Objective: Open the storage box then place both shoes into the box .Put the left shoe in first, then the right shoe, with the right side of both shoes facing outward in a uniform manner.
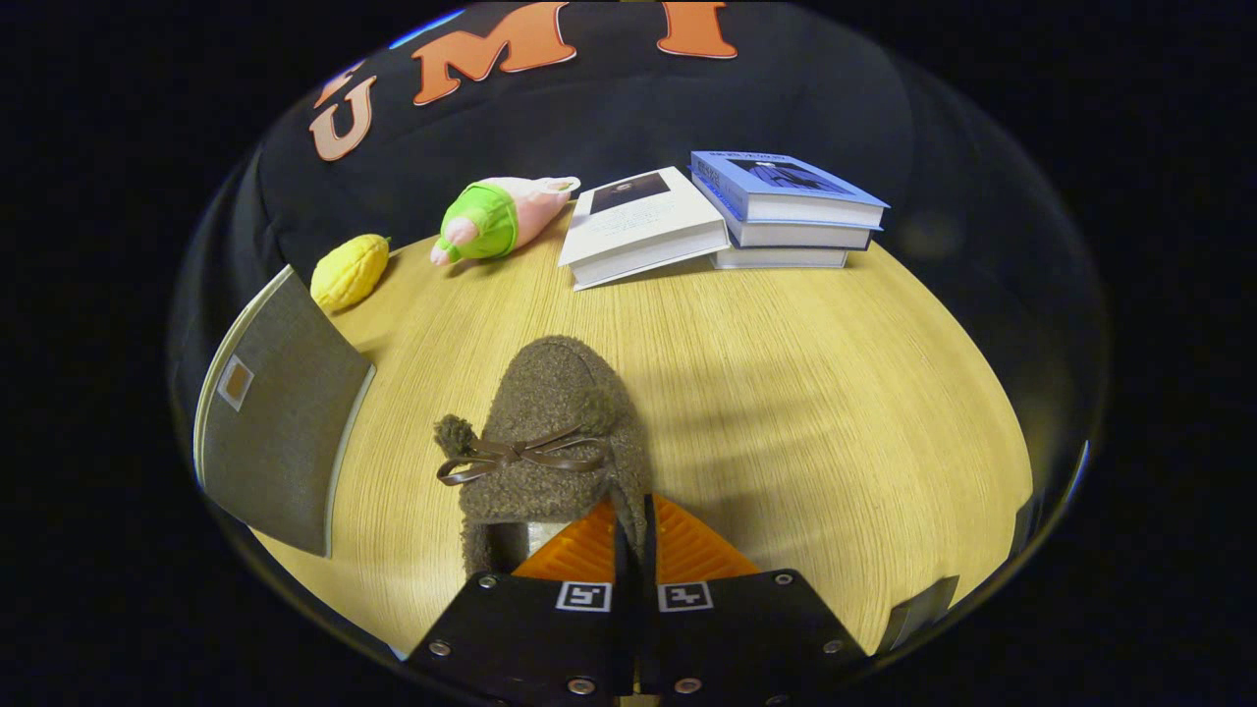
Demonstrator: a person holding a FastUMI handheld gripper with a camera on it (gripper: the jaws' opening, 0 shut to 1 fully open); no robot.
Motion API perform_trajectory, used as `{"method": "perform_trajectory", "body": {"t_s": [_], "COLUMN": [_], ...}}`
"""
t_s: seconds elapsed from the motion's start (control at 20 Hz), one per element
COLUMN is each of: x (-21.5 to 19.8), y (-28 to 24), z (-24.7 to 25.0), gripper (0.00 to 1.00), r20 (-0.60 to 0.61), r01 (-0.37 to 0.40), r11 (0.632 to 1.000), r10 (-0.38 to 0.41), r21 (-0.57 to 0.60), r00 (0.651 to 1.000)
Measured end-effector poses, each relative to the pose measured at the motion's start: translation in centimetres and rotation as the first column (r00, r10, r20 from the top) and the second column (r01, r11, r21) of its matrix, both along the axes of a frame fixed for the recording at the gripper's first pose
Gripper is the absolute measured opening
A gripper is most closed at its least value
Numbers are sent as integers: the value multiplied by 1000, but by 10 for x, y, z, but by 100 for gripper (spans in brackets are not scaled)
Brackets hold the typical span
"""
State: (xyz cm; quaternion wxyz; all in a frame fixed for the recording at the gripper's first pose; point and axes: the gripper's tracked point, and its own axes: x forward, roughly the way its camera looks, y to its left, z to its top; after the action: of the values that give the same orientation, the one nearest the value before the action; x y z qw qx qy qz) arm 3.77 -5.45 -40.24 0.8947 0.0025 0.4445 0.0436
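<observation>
We have the gripper (pixel 633 530) pinching the right-hand wall of the fuzzy brown slipper (pixel 555 432) at its opening: the fingers are drawn nearly together, with only that thin fold of fleece caught between them. Taking the shoe by its collar edge rather than across its body makes sense to us, since the slipper is too wide and soft to span, while the rim gives a firm strip to clamp and lets the shoe hang in a known pose for lining up its side later.

The slipper sits directly ahead of the fingers, toe pointing away from us, its brown bow (pixel 520 457) just beyond the fingertips and a little to their left. Whether the sole rests on the wooden table (pixel 835 393) or is already lifted we cannot tell.

To the left of the fingers, close by, stands the grey fabric panel (pixel 280 427) with a small tag, tilted away; we judge it to be the flap or wall of the storage box, which would put the box within a short swing to the left. We cannot see into it, nor say which shoe this is.

Well beyond the slipper, at the far edge, lie a yellow toy (pixel 349 272), a pink and green plush toy (pixel 496 218), an angled white book (pixel 643 228) and a stack of books (pixel 786 208), all clear of the path.
</observation>
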Motion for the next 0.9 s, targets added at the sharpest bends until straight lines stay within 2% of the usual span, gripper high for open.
{"method": "perform_trajectory", "body": {"t_s": [0.25, 0.55, 0.9], "x": [-1, 7, 9], "y": [0, 22, 82], "z": [13, 44, 97], "gripper": [1, 0, 0], "r20": [8, 34, 67], "r01": [100, 151, 172], "r11": [993, 980, 962], "r10": [-101, -156, -190], "r21": [68, 133, 213], "r00": [995, 987, 980]}}
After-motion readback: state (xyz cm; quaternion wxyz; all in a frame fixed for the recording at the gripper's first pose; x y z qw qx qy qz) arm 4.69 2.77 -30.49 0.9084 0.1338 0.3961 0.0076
